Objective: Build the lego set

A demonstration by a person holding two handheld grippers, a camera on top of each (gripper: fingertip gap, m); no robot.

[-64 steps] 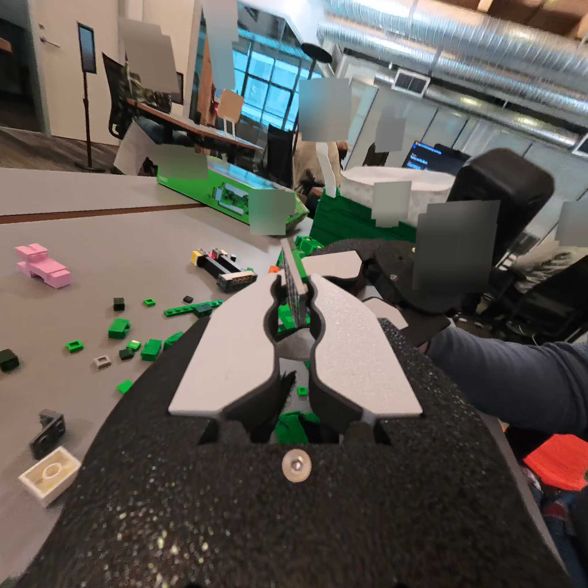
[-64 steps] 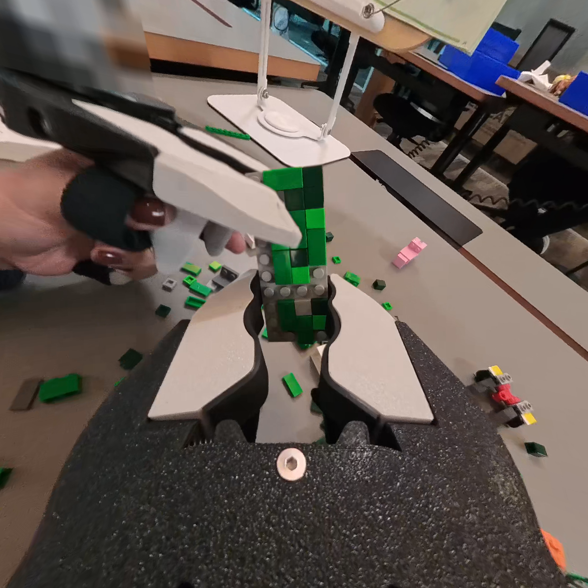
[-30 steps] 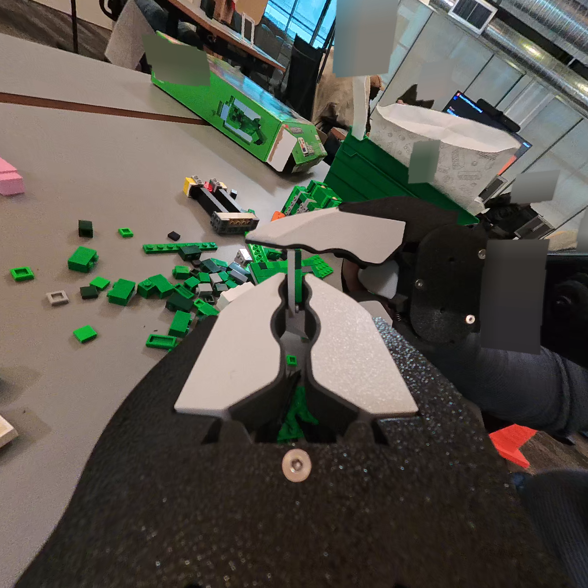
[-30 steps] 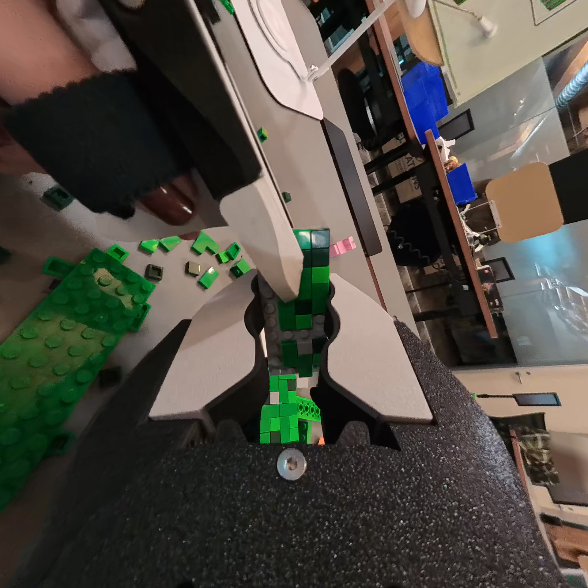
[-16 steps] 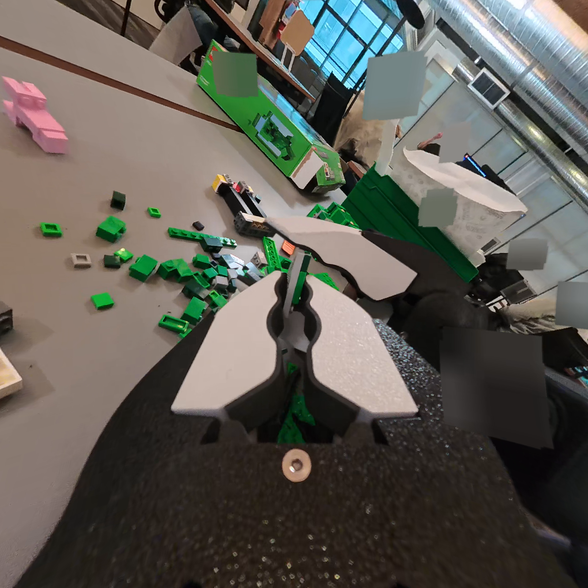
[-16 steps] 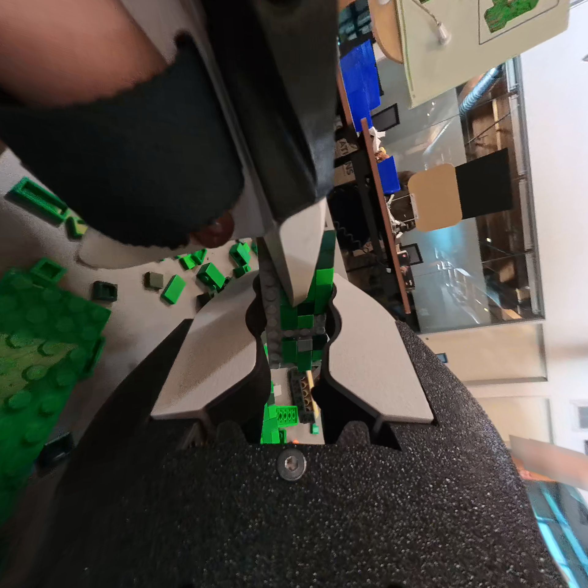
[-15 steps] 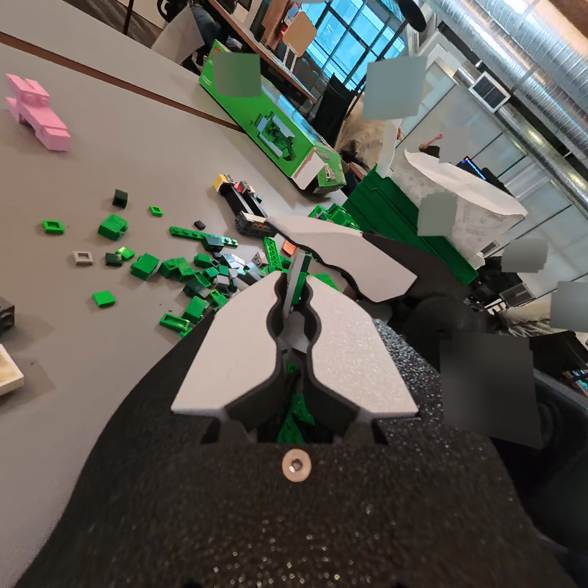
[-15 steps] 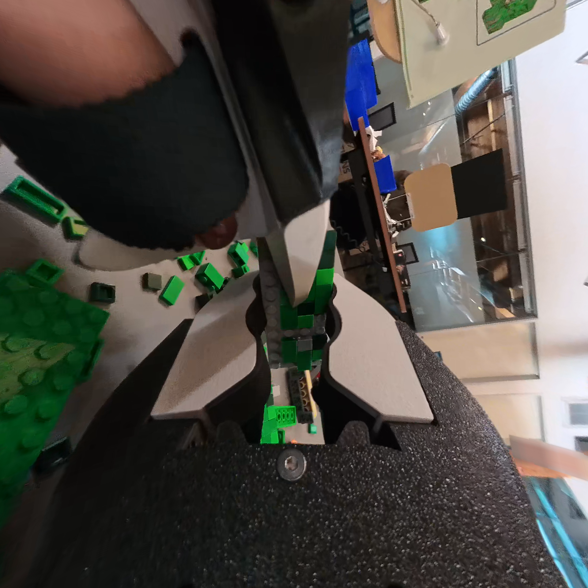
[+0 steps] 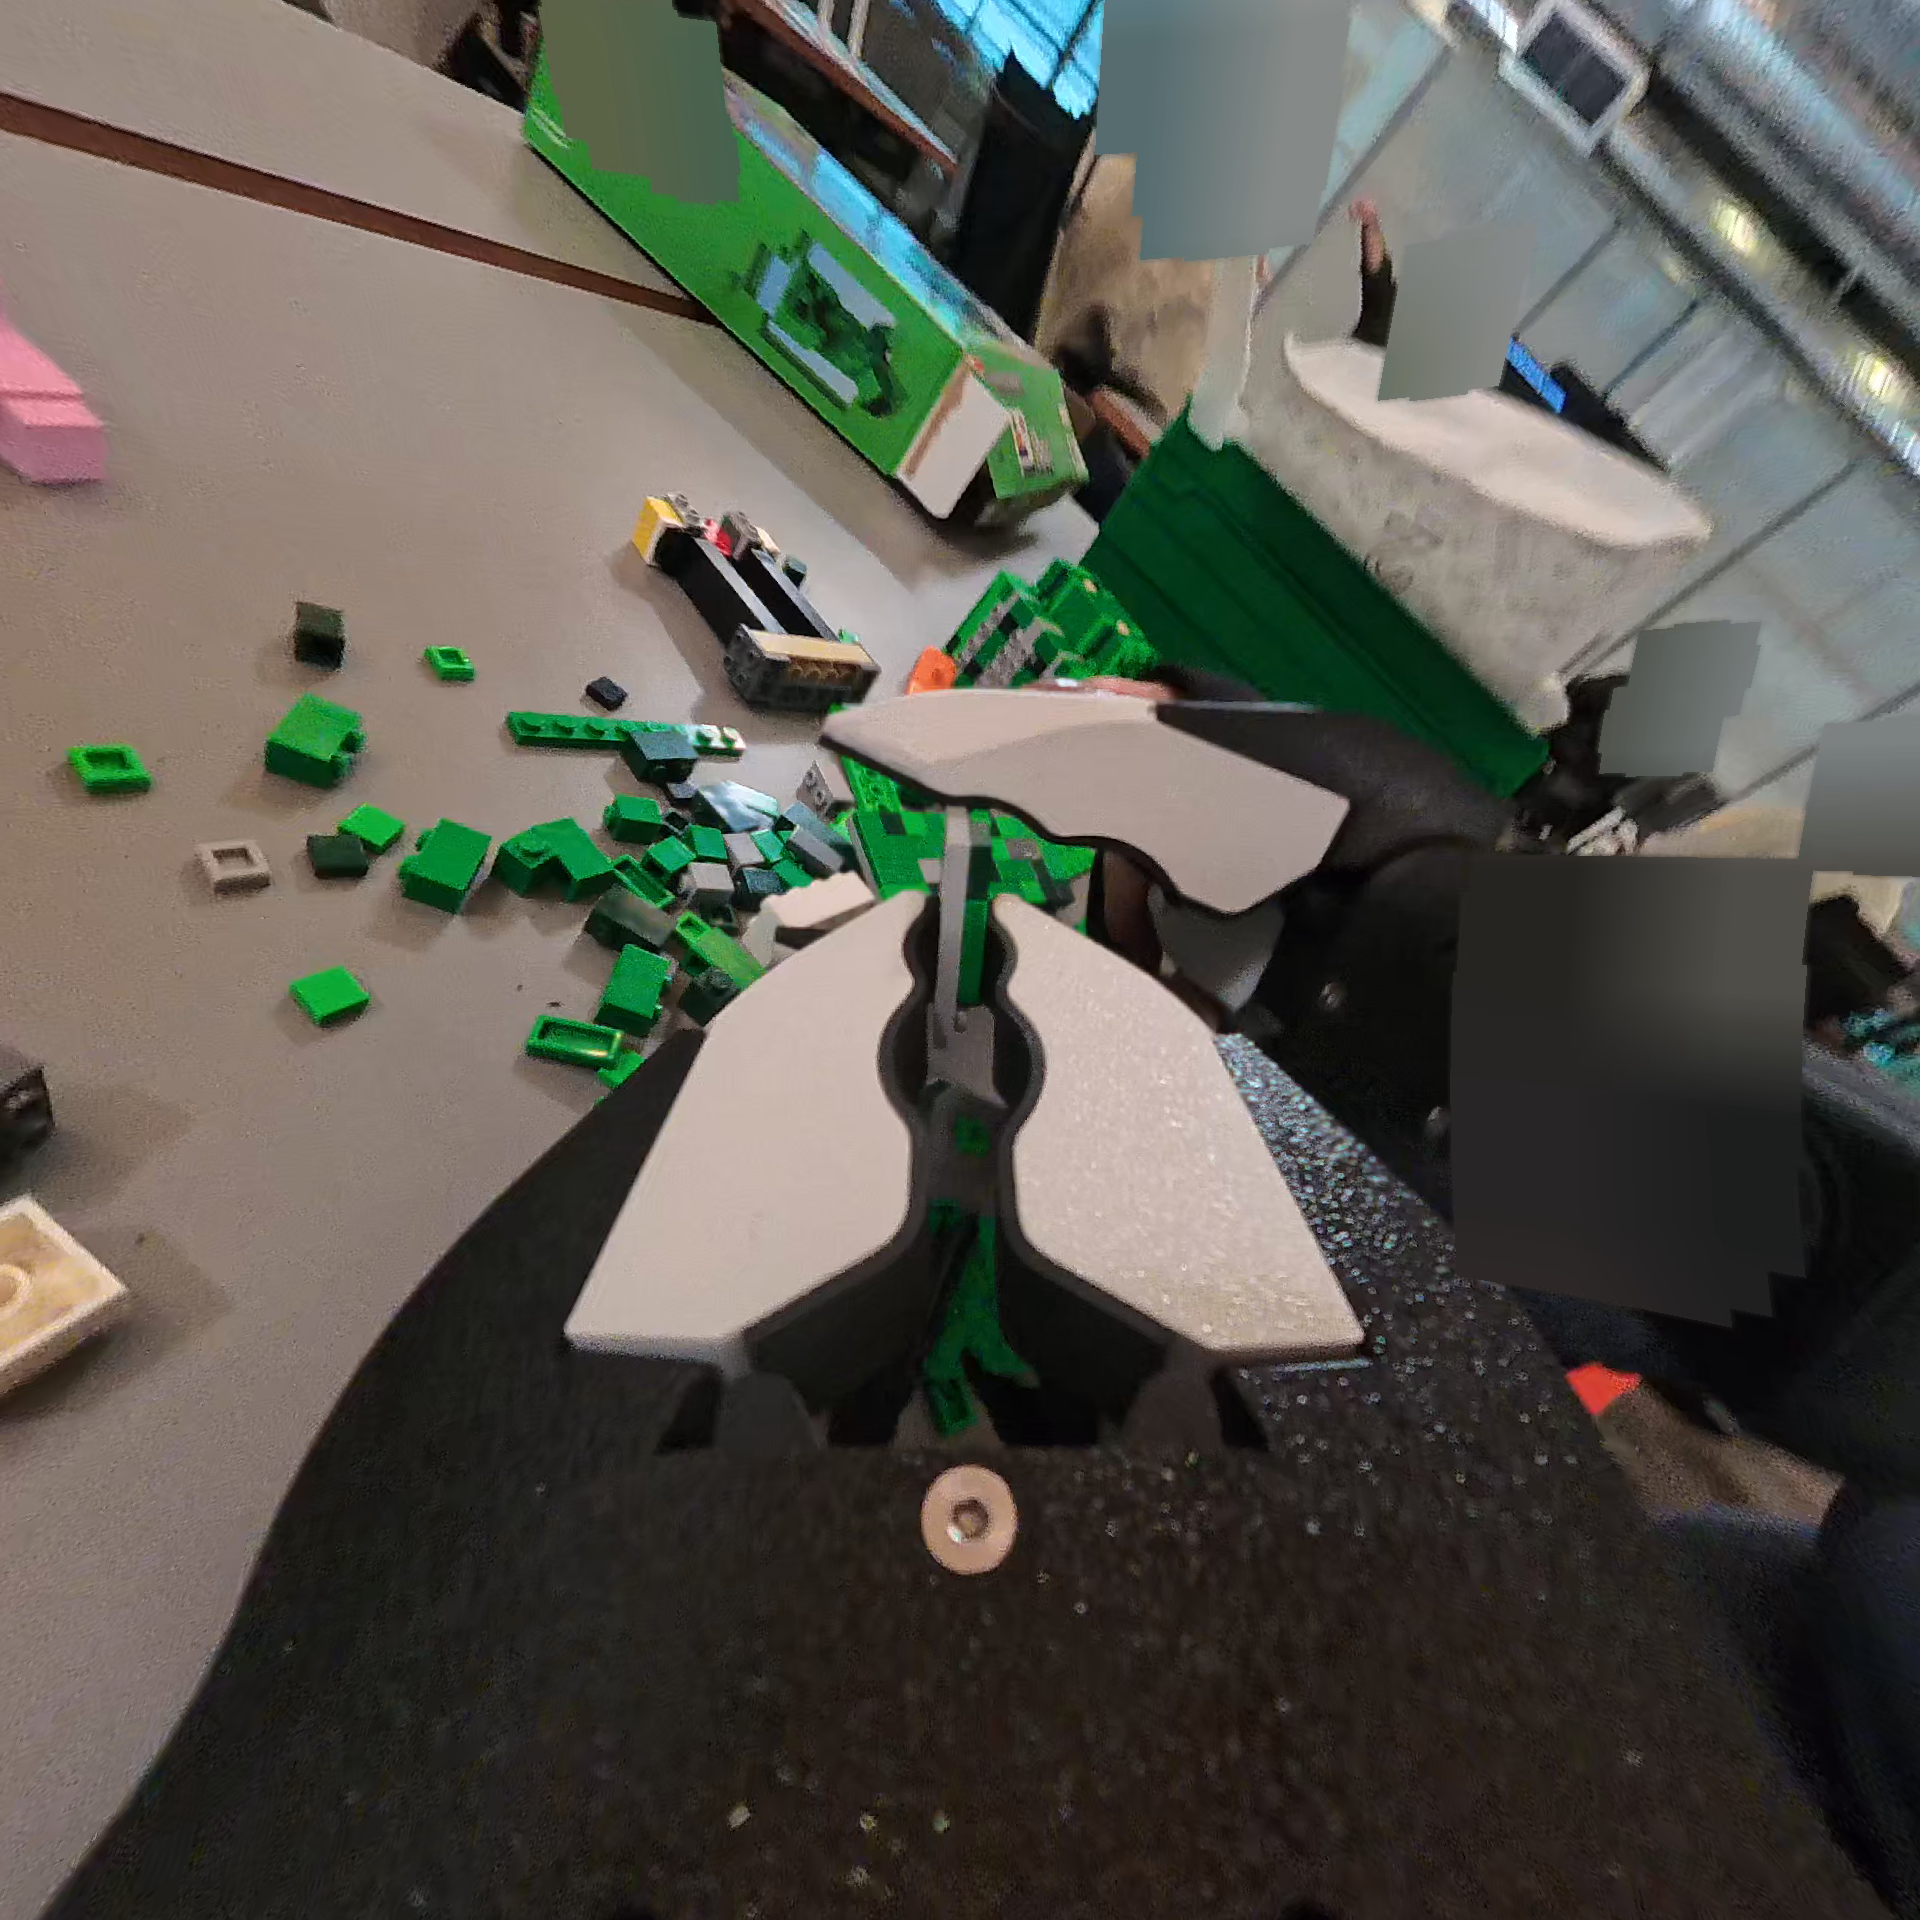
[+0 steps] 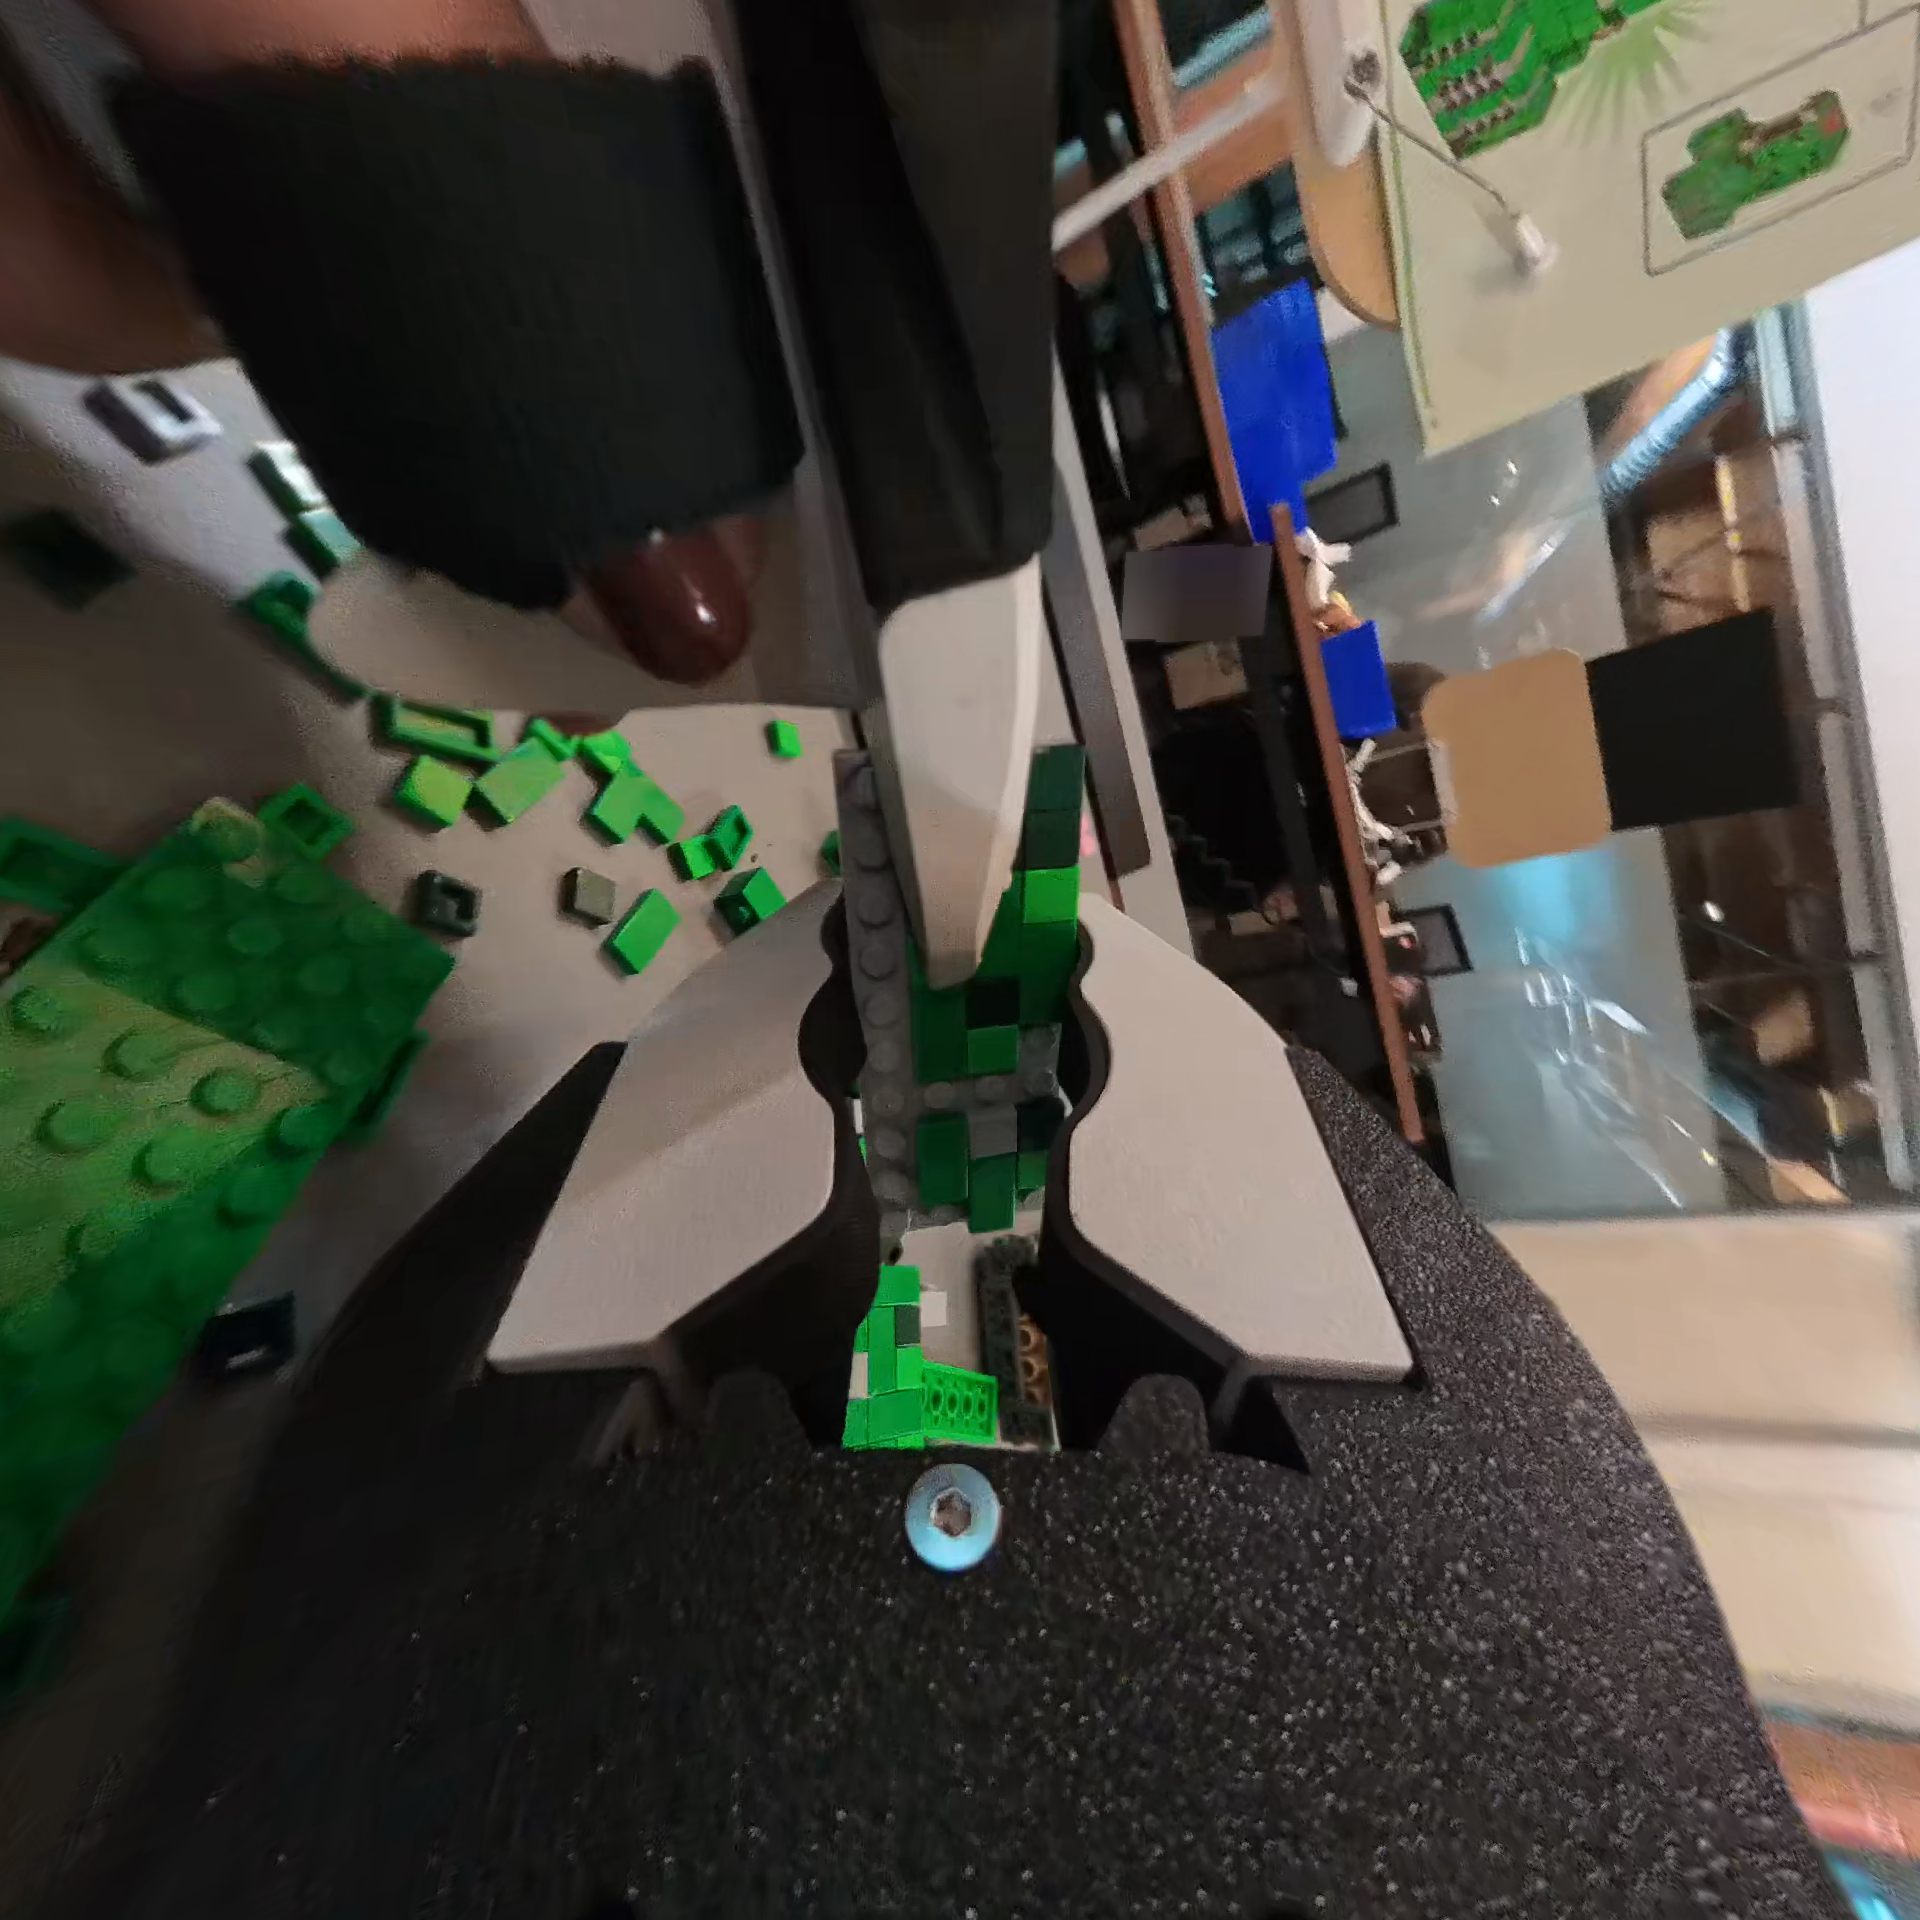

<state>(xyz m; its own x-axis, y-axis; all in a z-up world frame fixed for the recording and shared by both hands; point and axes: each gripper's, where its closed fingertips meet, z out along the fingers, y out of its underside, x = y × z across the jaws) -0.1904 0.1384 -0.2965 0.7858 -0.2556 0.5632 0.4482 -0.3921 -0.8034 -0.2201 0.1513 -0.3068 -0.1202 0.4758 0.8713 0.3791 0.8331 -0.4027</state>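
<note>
A flat grey plate panel covered with green tiles (image 10: pixel 987 1049) is held in the air between both grippers. My right gripper (image 10: pixel 961 920) is shut on its two long edges. My left gripper (image 9: pixel 961 920) is shut on the same panel (image 9: pixel 954 914), seen edge-on, pinching its faces. One left finger (image 10: pixel 951 821) lies over the panel's tiled face in the right wrist view. One right finger (image 9: pixel 1081 784) crosses above the panel in the left wrist view. A hand in a black fingerless glove (image 10: pixel 488 343) holds the left gripper.
Loose green and grey pieces (image 9: pixel 623 862) lie scattered on the grey table (image 9: pixel 312 395). A green baseplate (image 10: pixel 156 1091) lies lower left. A green set box (image 9: pixel 810 301), a black and yellow build (image 9: pixel 758 618), a pink figure (image 9: pixel 42 416) and a white brick (image 9: pixel 42 1288) are around. The grippers are tip to tip, or close to it. It is some 10 cm from my right tips to the white brick (image 9: pixel 42 1288).
Both grippers have kept hold of the panel and turned with it. The right wrist view has rolled further, and the right finger now lies more level across the left wrist view.
</note>
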